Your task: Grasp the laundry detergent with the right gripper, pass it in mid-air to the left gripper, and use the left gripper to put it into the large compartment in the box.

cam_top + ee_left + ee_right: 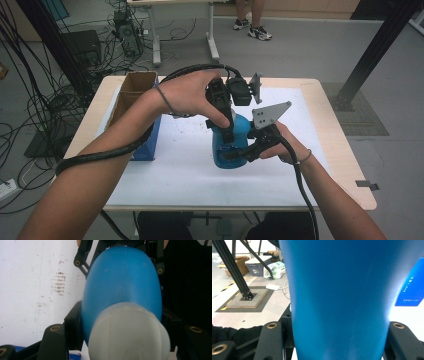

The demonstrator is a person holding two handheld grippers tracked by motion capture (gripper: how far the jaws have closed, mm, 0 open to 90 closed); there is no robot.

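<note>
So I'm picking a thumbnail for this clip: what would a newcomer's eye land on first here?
The bright blue bottle at the middle of the white table mat, clamped from two sides: the left gripper comes down around its top near the white cap, and the right gripper grips its body from the side. Next comes the open cardboard box at the table's left edge, with a blue box beside it.

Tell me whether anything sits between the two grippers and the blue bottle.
Nothing visible does. The left gripper comes down over the top, its jaws either side of the blue bottle just behind the white cap. The right gripper has its jaws either side of the lower body, and the bottle's wall fills the gap.
</note>
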